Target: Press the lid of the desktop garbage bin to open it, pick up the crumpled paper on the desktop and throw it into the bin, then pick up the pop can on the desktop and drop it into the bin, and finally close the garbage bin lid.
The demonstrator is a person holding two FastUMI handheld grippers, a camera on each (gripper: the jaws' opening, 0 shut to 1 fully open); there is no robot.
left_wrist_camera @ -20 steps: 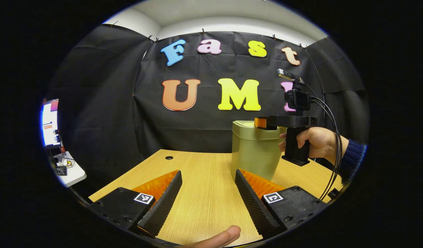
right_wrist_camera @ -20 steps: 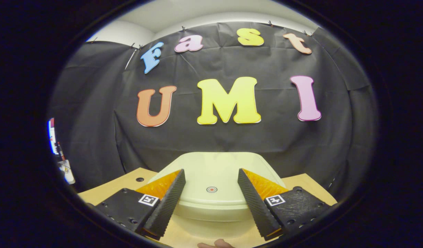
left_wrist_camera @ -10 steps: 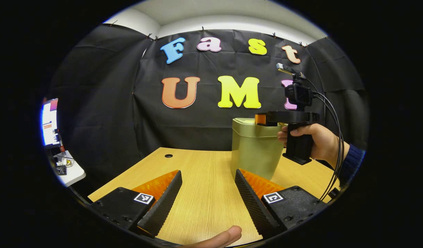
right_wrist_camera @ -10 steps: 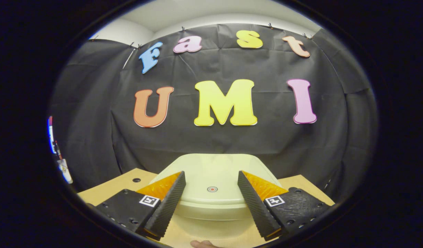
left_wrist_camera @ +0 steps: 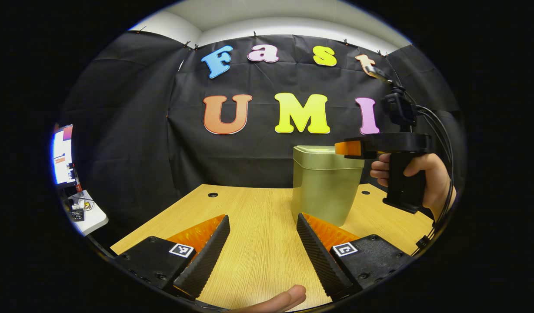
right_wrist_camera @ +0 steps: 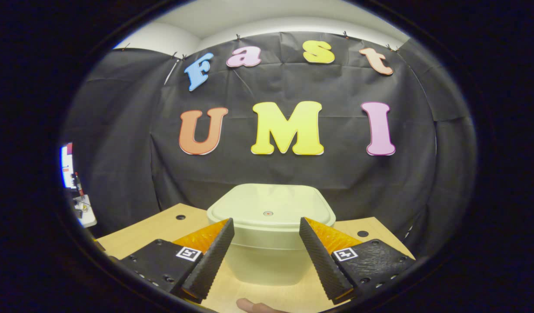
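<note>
A pale green desktop bin (left_wrist_camera: 324, 187) stands on the wooden table (left_wrist_camera: 254, 226) with its lid (right_wrist_camera: 270, 208) down; a small red dot marks the lid's middle. My left gripper (left_wrist_camera: 262, 248) is open and low over the table, left of and nearer than the bin, with nothing between its fingers. My right gripper (right_wrist_camera: 267, 254) is open, just short of the bin and above lid height, not touching it. In the left gripper view, the right gripper (left_wrist_camera: 352, 148) is held by a hand (left_wrist_camera: 423, 176) beside the bin's top right edge.
A monitor (left_wrist_camera: 62, 154) and a small white table with clutter (left_wrist_camera: 86, 213) stand at the far left beyond the table's edge. Round cable holes (left_wrist_camera: 213, 195) sit near the table's back edge. A fingertip (left_wrist_camera: 280, 300) shows at the bottom.
The right gripper has drawn back and to the right from over the bin's lid, which now stands farther ahead of it. The left gripper has held still.
</note>
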